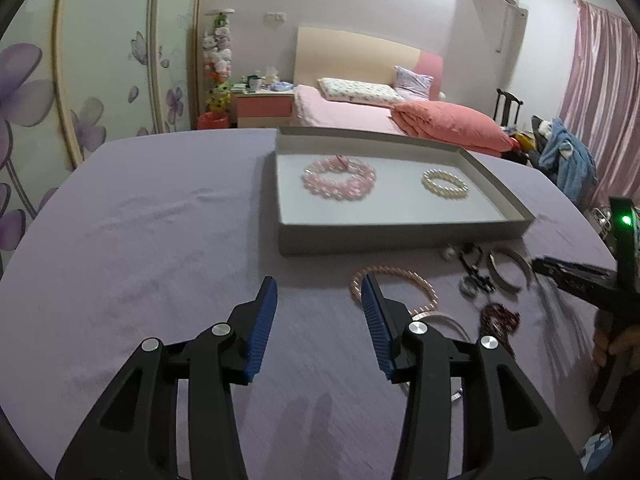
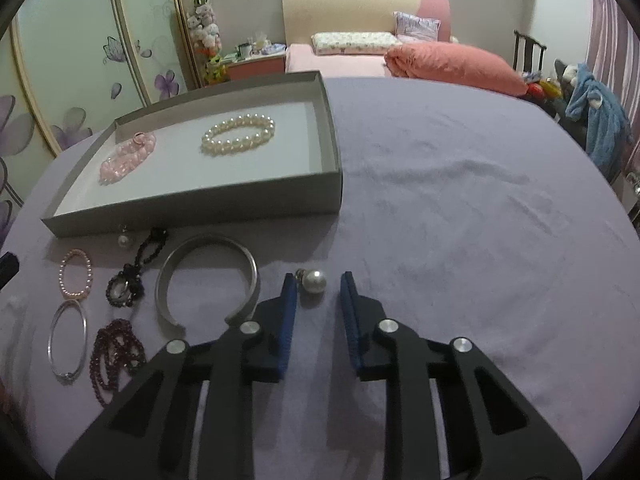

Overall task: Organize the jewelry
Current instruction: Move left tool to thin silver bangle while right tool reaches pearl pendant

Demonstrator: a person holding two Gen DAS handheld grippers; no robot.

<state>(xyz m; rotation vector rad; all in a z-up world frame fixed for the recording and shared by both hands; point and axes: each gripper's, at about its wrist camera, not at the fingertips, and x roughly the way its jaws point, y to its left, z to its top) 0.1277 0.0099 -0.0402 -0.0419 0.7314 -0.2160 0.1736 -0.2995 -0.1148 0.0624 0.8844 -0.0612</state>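
A grey tray (image 1: 400, 236) (image 2: 200, 208) holds a pink bead bracelet (image 1: 339, 178) (image 2: 128, 158) and a white pearl bracelet (image 1: 445, 184) (image 2: 239, 135). Loose jewelry lies in front of it: a thin pink bead bracelet (image 1: 400, 274) (image 2: 76, 274), a silver cuff (image 1: 508, 272) (image 2: 208, 276), a black bead piece (image 2: 138, 268), dark red beads (image 2: 116, 354), a thin silver bangle (image 2: 68, 340). My left gripper (image 1: 320, 290) is open and empty, its right finger over the thin pink bracelet. My right gripper (image 2: 319, 282) is open with a pearl earring (image 2: 313, 280) between its tips.
A second pearl earring (image 2: 125, 239) lies by the tray's front wall. The purple cloth (image 1: 140, 240) covers the table. A bed with a coral quilt (image 1: 452, 124) stands behind. My right gripper shows at the left wrist view's right edge (image 1: 560, 270).
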